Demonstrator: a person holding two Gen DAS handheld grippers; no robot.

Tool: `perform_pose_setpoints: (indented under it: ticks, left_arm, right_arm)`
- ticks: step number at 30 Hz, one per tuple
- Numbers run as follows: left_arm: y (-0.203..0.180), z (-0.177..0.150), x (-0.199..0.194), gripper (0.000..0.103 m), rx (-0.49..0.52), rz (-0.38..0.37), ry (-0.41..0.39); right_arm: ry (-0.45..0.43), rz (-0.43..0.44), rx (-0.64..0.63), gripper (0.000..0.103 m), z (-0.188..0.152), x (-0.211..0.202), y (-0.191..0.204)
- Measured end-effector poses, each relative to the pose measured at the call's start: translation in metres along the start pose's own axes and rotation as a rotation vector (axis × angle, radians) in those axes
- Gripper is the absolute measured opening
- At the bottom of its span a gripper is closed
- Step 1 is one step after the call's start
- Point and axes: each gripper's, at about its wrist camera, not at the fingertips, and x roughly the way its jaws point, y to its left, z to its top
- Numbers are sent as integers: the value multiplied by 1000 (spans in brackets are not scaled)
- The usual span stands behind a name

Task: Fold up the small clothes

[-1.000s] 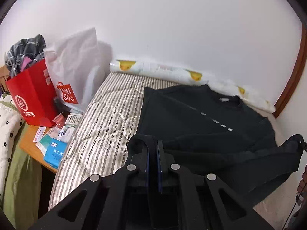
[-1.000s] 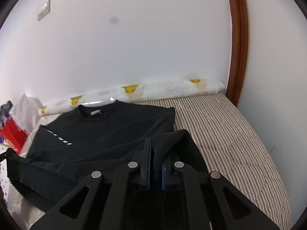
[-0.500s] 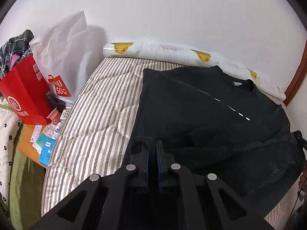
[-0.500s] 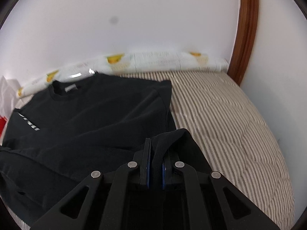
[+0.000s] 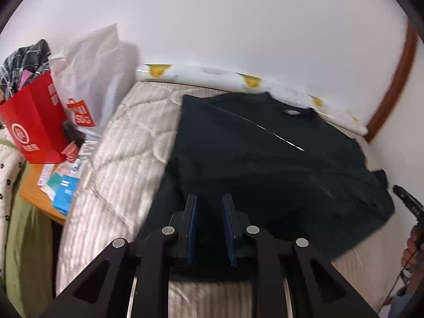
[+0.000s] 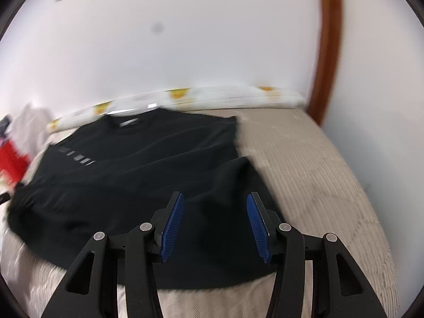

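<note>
Left gripper [image 5: 209,206]: jaws opening, we release the shirt [image 5: 265,159].
Right gripper [image 6: 213,209]: opening, nothing pinched.
Risk: we judge the hem at the mattress [image 6: 318,172] near edge may snag and unfold.

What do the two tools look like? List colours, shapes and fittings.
Left tool: black angular frame with triangular cut-outs, round silver rivets, and two flat fingers faced with smooth blue pads. Right tool: the same black frame and silver rivets, its blue pads ribbed with fine ridges.

Black sweatshirt [image 6: 137,185]: matt, soft cloth. Mattress [image 6: 318,175]: quilted, ribbed fabric. Pads [image 6: 172,222] on jaws: ridged blue rubber. Left of the jaws, red bag [image 5: 34,124]: glossy paper.
</note>
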Motion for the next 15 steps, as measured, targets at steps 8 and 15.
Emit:
perform_pose_setpoints:
  ticks: [8, 15]
  left_arm:
    - [-21, -36, 4, 18, 13, -114, 72]
    - [-29, -28, 33, 18, 9, -84, 92]
  right_arm:
    - [121, 158, -103, 12, -46, 16, 50]
    - [151, 200, -38, 12, -37, 44, 50]
